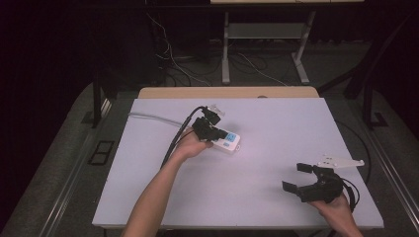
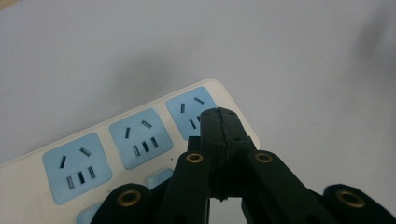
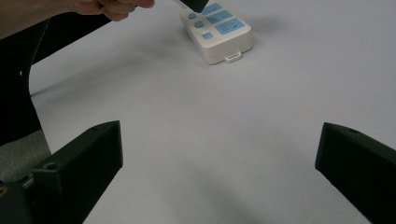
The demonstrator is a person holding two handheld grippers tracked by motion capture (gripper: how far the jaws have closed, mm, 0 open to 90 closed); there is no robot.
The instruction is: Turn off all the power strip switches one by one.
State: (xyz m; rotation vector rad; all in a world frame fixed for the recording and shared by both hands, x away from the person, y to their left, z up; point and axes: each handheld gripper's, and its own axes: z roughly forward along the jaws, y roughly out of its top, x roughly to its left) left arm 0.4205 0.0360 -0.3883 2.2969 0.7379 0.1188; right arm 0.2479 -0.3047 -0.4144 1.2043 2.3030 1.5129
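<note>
A white power strip (image 1: 230, 142) with light-blue sockets lies near the middle of the white table (image 1: 276, 128). My left gripper (image 1: 209, 129) hovers just over the strip's left part, held in a hand. In the left gripper view its jaws (image 2: 219, 128) are pressed together with nothing between them, above the end socket of the power strip (image 2: 116, 144). My right gripper (image 1: 296, 177) rests at the front right of the table, its jaws wide apart and empty. In the right gripper view (image 3: 219, 140) the power strip (image 3: 219, 35) lies far ahead, with the other hand (image 3: 112, 7) over it.
The strip's pale cable (image 1: 148, 117) runs off to the table's back left. A wooden edge (image 1: 227, 92) borders the back of the table. Desk legs and loose cables (image 1: 247, 64) lie on the floor beyond.
</note>
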